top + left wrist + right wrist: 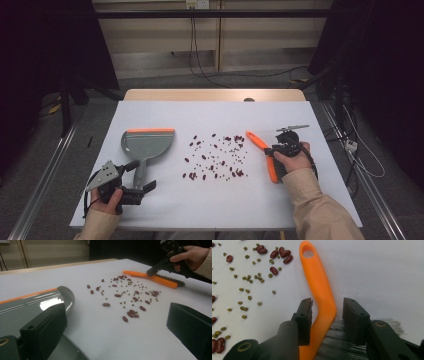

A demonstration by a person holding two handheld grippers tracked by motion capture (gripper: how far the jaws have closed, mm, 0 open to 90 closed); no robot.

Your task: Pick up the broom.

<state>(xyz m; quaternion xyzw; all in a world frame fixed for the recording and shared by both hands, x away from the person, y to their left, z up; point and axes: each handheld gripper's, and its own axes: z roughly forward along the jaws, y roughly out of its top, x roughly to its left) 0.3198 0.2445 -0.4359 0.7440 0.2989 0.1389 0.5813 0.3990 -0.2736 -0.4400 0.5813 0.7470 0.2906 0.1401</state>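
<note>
An orange-handled brush (262, 150) (319, 290) lies on the white table, right of a scatter of red beans and small green beans (215, 157) (127, 297) (249, 277). My right gripper (274, 151) (328, 312) straddles the bend of the brush handle; its jaws are open, with a gap at the right pad. A grey dustpan (147, 145) (32, 302) with an orange lip lies left of the beans. My left gripper (142, 187) (117, 325) sits at the dustpan's handle end with its jaws wide apart, the left jaw over the pan's shoulder.
The white table top (220, 200) ends in a wooden edge (215, 95) at the back. Cables trail on the floor behind and to the right of the table. In the left gripper view the right gripper (155, 270) and its hand show at the far right.
</note>
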